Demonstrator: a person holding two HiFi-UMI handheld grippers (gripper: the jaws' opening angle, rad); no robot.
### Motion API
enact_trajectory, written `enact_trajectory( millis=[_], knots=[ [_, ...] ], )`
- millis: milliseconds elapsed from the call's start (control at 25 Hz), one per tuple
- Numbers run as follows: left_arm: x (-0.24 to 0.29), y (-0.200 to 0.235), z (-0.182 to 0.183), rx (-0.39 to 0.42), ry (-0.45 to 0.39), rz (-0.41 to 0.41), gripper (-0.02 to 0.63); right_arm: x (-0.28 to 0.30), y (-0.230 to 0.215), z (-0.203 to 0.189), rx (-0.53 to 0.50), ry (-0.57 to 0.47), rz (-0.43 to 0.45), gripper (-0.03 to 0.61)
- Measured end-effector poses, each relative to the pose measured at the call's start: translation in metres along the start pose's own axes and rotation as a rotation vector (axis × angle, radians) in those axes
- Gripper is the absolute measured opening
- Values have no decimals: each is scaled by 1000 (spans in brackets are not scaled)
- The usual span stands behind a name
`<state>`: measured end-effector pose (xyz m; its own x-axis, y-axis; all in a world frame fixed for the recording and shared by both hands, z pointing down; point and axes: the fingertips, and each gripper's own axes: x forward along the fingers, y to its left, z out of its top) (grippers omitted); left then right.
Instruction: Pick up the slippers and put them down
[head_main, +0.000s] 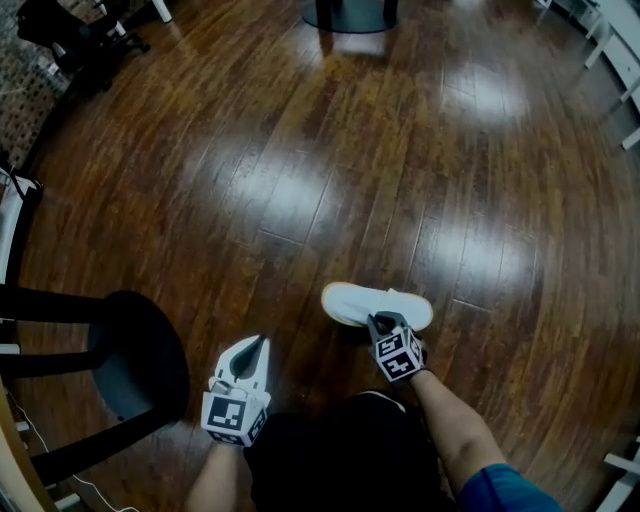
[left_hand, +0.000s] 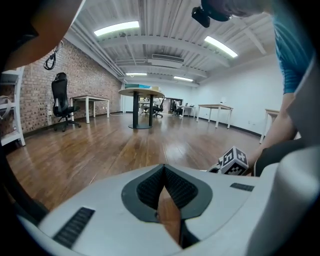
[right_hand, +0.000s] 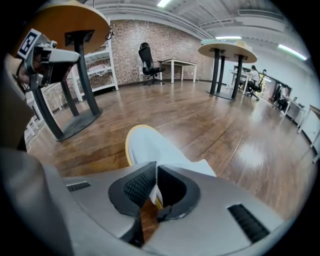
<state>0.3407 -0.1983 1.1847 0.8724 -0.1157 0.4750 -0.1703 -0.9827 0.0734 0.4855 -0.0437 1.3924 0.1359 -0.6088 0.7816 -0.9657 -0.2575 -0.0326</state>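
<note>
Since the slipper (head_main: 360, 303) is looking thin, soft and light, it is probably bending easily, so the stiffer rim by the sole is seeming the best place to take it. It is showing a white upper and a yellowish sole edge. The right gripper (right_hand: 156, 189) is pinching that rim with jaws nearly closed, low over the floor (head_main: 300, 150). The left gripper (left_hand: 162, 197) is having its jaws shut on nothing.

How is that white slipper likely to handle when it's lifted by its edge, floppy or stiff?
Probably light and fairly floppy: the slipper looks thin and soft, and the right gripper pinches only its thin edge, so the rest may droop. Its flat shape makes rolling unlikely. On the glossy wooden floor it might slide if pushed.
</note>
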Motion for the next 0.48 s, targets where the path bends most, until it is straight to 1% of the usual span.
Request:
enact_trajectory(
  millis=[160,280,400,480],
  knots=[
    [-1,-3,0,33,10,-33,5,32,-7,-24,27,62,-17,35],
    [-2,-5,1,43,-3,-45,6,44,-6,-41,53,102,-8,83],
    [-2,0,3,56,11,-31,5,42,-3,-45,79,97,-8,95],
    [-3,3,3,62,2,-20,5,36,-2,-45,92,90,-7,98]
  ],
)
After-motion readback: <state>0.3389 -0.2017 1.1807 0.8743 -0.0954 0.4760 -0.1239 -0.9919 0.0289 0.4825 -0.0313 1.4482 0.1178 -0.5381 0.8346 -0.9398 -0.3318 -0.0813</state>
